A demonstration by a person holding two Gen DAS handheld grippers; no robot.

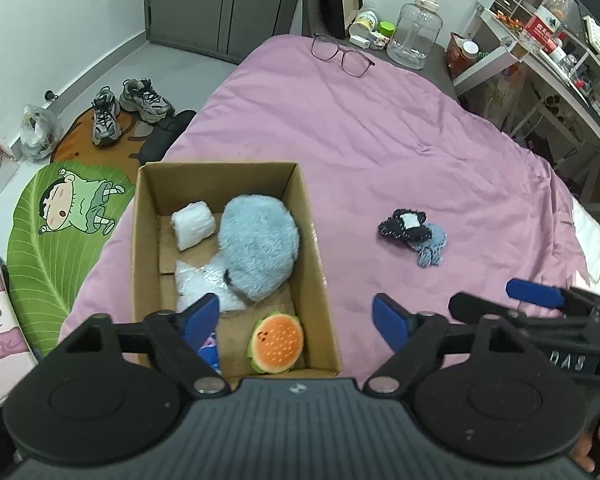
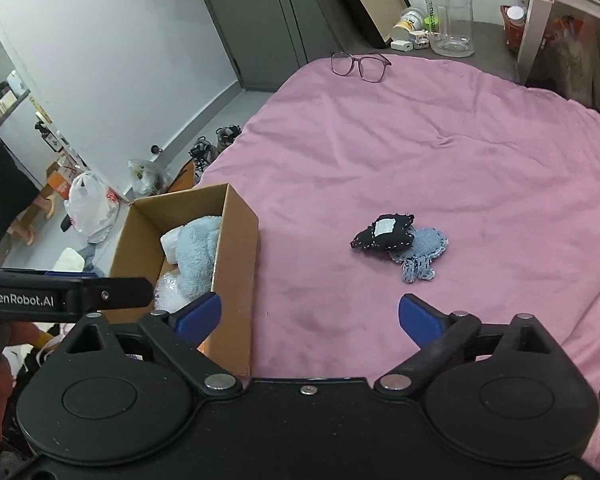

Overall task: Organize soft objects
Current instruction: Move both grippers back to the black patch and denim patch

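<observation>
Both claws are released, holding nothing. The left claw (image 1: 296, 322) hovers at lower centre over the open brown cardboard box (image 1: 314, 248) on the pink bed cover (image 1: 380, 128), which holds a fluffy blue plush (image 1: 258, 246) and an orange burger plush (image 1: 276, 344). The right claw (image 2: 310, 318) points at the black stitched fabric pad (image 2: 384, 232) overlapping a blue knitted piece (image 2: 422, 254), right of centre.
</observation>
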